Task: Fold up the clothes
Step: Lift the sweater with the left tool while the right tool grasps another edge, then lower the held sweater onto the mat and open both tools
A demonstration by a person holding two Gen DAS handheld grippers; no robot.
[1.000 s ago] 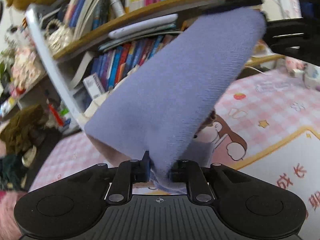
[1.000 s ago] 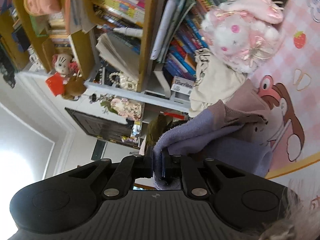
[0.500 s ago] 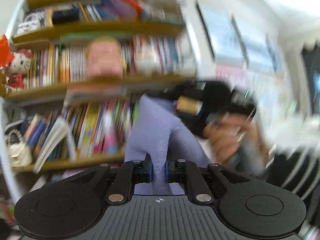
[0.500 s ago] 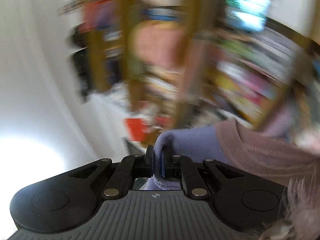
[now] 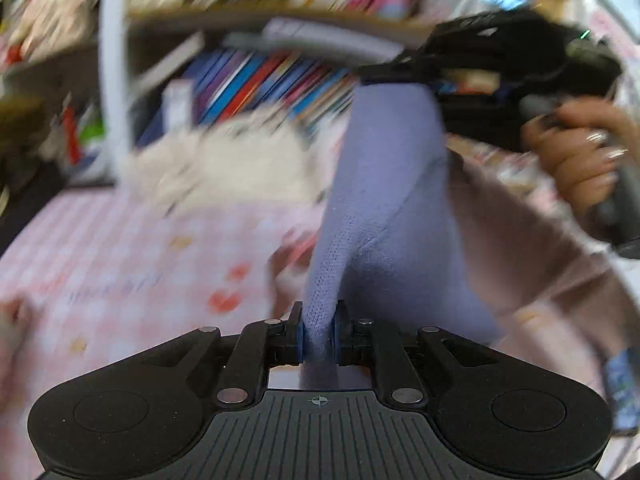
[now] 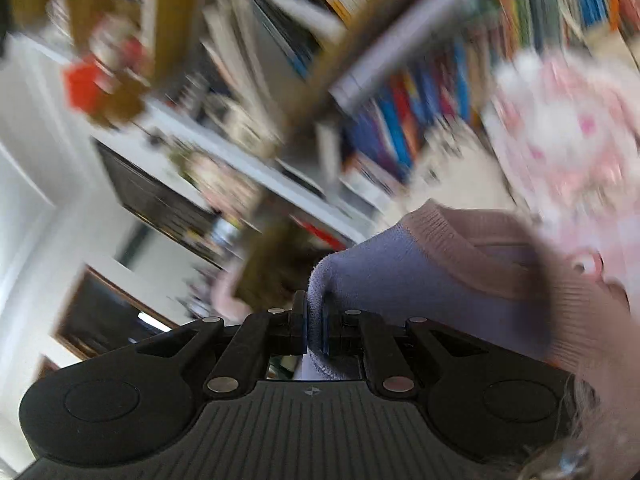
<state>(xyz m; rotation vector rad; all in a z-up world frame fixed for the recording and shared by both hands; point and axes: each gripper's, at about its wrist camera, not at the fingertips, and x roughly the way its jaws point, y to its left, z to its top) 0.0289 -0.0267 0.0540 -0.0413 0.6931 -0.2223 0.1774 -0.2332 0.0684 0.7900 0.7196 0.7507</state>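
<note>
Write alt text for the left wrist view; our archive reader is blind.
The left gripper pinches a lavender knit garment that stretches up to the right gripper, held in a hand. Behind, motion-blurred, are a bookshelf and a pink checked sheet.

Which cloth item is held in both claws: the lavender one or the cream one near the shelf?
The lavender garment. Both the left claw and the right claw pinch it; the cream cloth lies untouched by the bookshelf.
</note>
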